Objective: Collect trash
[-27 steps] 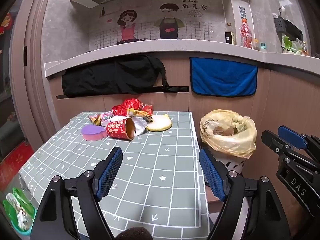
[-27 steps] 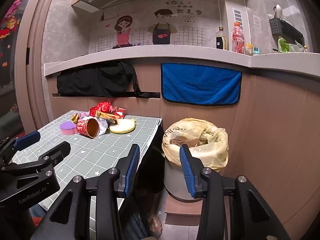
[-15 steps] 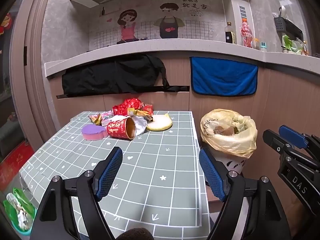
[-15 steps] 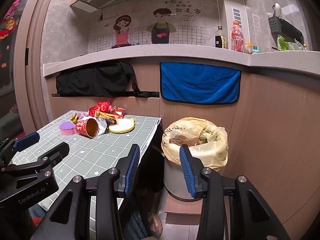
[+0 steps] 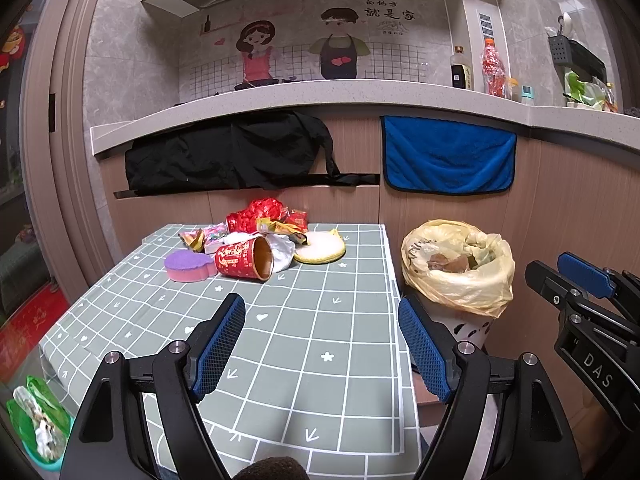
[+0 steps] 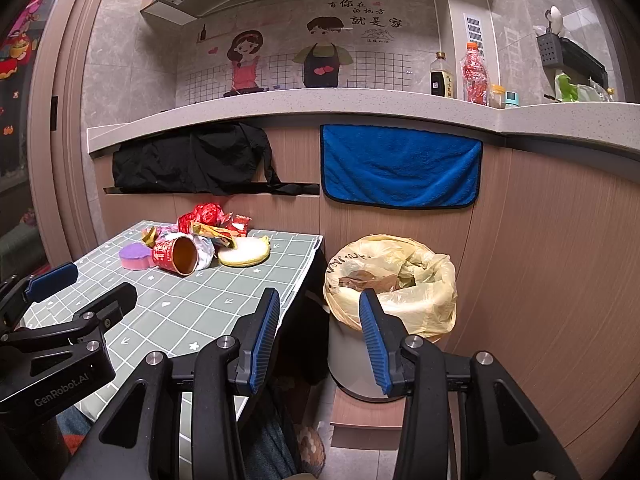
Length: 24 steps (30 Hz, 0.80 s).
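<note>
I hold both grippers, left (image 5: 322,344) and right (image 6: 318,334), open and empty. "GenRobot.AI" and "DAS" mark their frames. Trash (image 5: 256,242) sits piled on the table's (image 5: 320,344) far end, beside the bin (image 6: 390,280).

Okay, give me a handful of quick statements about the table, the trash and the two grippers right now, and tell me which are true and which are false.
1. The red paper cup lies on its side on the table. True.
2. The left gripper is shut on a wrapper. False: its fingers stand apart with nothing between them.
3. The trash bin stands on the table. False: it stands on the floor beside the table, lined with a yellow bag.
4. A purple and pink sponge lies next to the cup. True.
5. The right gripper is open and holds nothing. True.
6. The blue towel lies in the trash pile. False: it hangs on the cabinet front below the counter.
</note>
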### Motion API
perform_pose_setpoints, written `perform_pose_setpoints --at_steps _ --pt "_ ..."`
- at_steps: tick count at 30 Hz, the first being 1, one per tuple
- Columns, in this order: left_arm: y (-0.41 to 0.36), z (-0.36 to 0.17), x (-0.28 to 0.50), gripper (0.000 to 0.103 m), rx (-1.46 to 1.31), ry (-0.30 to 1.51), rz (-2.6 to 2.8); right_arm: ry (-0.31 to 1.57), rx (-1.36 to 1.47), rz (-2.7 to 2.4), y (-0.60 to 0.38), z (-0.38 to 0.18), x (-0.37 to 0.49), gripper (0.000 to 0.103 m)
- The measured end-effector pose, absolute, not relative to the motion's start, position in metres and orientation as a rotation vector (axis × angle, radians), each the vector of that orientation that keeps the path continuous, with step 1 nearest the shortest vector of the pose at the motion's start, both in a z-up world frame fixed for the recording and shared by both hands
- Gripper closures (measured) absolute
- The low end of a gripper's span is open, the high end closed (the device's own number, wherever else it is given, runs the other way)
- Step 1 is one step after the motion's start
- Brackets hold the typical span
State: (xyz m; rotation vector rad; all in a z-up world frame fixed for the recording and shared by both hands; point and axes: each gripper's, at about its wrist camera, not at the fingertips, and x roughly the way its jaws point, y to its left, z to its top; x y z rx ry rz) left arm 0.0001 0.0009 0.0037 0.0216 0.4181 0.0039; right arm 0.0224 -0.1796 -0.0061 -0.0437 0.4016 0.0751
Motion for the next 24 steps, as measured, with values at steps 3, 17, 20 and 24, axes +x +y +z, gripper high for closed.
perform_pose_setpoints --at_steps 3,17,20,24 --pt "0.0013 0.0051 -0.0003 0.024 0.021 0.417 0.004 0.401 -0.043 0.074 -0.1799 -0.0061 0.0222 0.064" --pt "0.0020 0.0097 -0.0022 0.024 0.022 0.411 0.006 0.401 -0.042 0.075 -0.1807 -0.0056 0.0214 0.064" --pt "0.0019 0.0084 -0.0019 0.024 0.022 0.411 0.005 0.400 -0.042 0.075 -0.1808 -0.0057 0.0214 0.064" --pt "0.0019 0.0088 -0.0021 0.024 0.022 0.411 0.005 0.401 -0.041 0.075 -0.1811 -0.0058 0.0213 0.064"
